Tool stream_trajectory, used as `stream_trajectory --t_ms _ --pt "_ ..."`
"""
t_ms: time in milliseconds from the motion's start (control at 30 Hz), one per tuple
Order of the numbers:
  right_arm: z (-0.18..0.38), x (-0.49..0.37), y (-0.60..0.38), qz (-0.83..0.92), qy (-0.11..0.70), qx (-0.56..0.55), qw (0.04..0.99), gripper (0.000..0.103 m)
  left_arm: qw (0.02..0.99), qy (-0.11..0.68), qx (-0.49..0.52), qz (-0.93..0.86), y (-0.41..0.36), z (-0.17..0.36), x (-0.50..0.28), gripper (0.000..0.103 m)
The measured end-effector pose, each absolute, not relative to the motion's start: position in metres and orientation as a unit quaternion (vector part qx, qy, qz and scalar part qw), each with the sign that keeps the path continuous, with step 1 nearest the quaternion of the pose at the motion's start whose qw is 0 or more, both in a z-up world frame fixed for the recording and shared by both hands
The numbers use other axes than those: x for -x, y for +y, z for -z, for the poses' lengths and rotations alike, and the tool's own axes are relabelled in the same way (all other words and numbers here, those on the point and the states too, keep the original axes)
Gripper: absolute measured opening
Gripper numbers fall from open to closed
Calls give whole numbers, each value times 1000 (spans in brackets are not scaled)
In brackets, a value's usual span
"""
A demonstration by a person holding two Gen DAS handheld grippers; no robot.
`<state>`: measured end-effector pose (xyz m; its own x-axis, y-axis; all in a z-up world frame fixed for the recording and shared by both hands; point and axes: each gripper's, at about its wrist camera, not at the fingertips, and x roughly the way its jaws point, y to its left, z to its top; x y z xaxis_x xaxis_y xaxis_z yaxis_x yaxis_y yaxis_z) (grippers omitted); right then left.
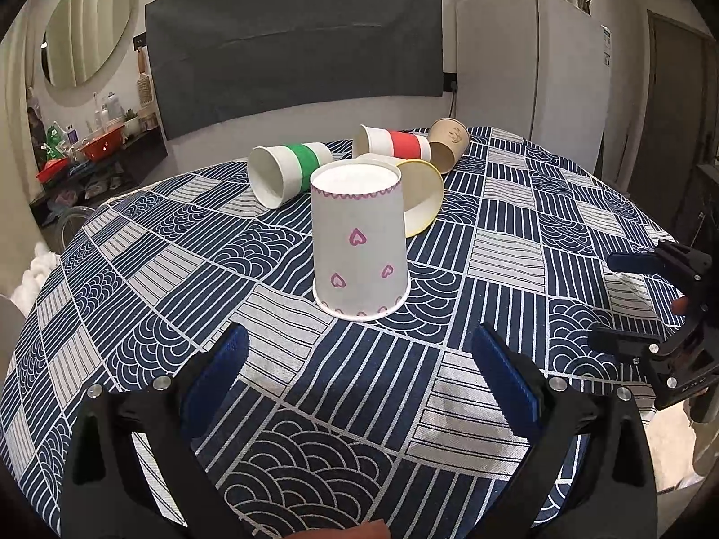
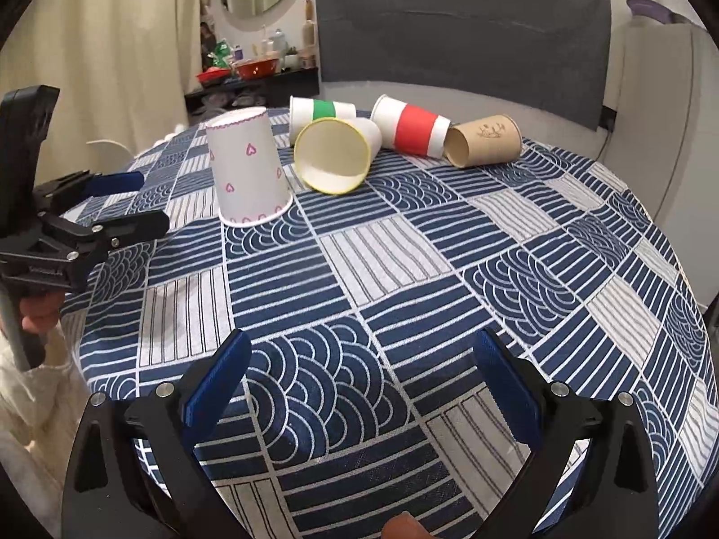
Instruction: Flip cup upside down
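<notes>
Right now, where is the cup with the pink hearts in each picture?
Left wrist view: the heart cup stands upside down in the middle, just ahead of the open left gripper.
Right wrist view: the heart cup stands upper left, far from the open right gripper.
Shared landmark: the yellow cup lies on its side right behind it in both views.

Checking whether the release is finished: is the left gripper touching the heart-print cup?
Apart. In the left wrist view the left gripper has its jaws open, with bare tablecloth between them and the heart-print cup.
</notes>
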<state>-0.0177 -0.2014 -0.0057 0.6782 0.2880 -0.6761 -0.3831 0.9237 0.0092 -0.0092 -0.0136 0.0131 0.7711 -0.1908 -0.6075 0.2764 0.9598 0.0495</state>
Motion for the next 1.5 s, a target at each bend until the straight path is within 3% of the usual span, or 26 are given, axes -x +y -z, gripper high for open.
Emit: stream_trajectory --t_ms 933,1500 --pt "6 -15 -161 -135 358 14 924 95 950 300 -37 80 -4 4 8 97" --pt "11 -11 -149 -140 354 47 924 95 940 329 -29 92 -1 7 2 97"
